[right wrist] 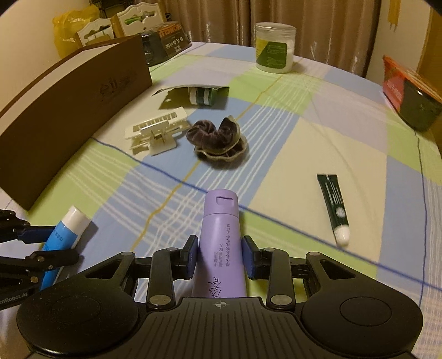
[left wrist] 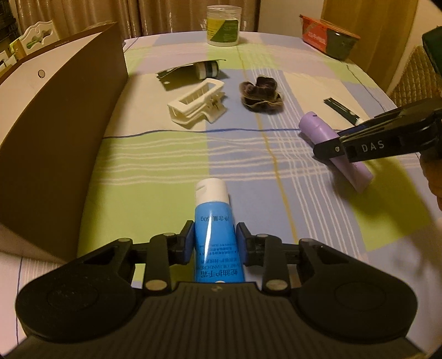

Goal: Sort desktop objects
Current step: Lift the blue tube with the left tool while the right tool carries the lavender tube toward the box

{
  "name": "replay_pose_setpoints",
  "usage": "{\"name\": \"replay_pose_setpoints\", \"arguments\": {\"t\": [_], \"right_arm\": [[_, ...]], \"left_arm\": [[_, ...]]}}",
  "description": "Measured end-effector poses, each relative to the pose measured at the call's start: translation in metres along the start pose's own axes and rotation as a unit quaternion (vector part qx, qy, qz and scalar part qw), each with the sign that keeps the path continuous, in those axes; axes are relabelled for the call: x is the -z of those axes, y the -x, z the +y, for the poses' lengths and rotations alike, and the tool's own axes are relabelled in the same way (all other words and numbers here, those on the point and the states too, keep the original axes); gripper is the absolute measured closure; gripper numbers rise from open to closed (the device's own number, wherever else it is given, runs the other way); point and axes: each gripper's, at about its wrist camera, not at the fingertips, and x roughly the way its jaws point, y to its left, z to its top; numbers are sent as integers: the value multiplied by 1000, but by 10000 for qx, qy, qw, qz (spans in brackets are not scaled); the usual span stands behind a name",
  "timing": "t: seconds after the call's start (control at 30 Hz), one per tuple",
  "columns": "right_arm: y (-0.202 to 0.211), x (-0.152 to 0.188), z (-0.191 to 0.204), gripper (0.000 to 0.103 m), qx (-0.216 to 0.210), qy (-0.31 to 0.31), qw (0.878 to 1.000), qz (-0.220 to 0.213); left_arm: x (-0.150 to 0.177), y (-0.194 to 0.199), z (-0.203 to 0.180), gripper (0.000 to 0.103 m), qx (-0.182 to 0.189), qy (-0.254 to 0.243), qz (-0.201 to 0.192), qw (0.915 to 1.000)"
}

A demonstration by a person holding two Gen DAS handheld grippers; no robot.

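Note:
My left gripper (left wrist: 215, 237) is shut on a blue tube with a white cap (left wrist: 212, 221), held low over the checked tablecloth (left wrist: 154, 154); the tube also shows in the right wrist view (right wrist: 65, 234). My right gripper (right wrist: 220, 252) is shut on a purple tube (right wrist: 221, 234), which also shows in the left wrist view (left wrist: 320, 129). Ahead lie a white hair claw clip (left wrist: 196, 103), a dark velvet scrunchie (left wrist: 259, 92), a green tube in torn packaging (left wrist: 193, 70) and a small dark green tube (right wrist: 334, 207).
A large brown box (left wrist: 55, 132) stands along the left side. A clear plastic jar (left wrist: 223, 24) stands at the far edge. A red and dark carton (left wrist: 328, 36) sits at the far right. Curtains hang behind the table.

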Motion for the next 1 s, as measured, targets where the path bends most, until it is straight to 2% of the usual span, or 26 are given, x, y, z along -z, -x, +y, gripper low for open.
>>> {"name": "replay_pose_setpoints", "arguments": {"t": [0.33,1.0], "right_arm": [[34,14,13,70,-59,-156,9998,-113],[73,1,57,70,-136,165,9990,-390]], "left_arm": [[2,29,-7,77,69,-73,-170,9998],[5,94,10,77,-123,59,-652,9978]]}}
